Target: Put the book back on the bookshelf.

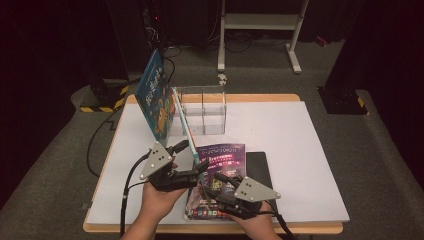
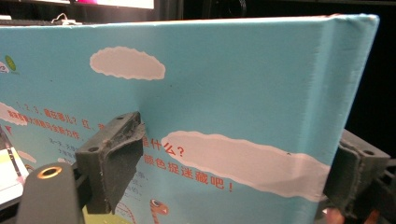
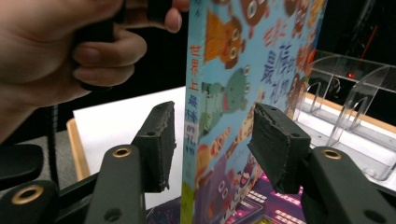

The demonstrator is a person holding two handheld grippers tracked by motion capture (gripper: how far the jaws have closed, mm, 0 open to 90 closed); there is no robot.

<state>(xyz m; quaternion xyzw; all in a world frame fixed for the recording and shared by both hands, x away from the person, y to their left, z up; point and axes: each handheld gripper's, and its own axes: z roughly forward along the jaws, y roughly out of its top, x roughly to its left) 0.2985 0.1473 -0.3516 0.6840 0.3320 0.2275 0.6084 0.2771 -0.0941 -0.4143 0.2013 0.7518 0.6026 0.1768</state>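
Observation:
A blue picture book [image 1: 156,95] stands tilted on its lower edge at the table's left-centre. My left gripper [image 1: 192,160] is shut on its near lower corner. In the left gripper view one pad [image 2: 116,151] presses the book's back cover [image 2: 224,84] and the other jaw sits behind its right edge. My right gripper [image 1: 212,181] is just right of that corner, low over a purple magazine [image 1: 222,157]. In the right gripper view its jaws [image 3: 215,142] straddle the book's spine [image 3: 194,93], open, with a gap on the left side. A hand [image 3: 56,51] holds the left gripper beyond.
A clear acrylic divider rack [image 1: 202,111] stands right behind the book, also in the right gripper view [image 3: 355,107]. A black flat item [image 1: 261,165] lies partly under the magazine. The white table top [image 1: 300,145] extends to the right. A white frame [image 1: 260,22] stands on the floor beyond.

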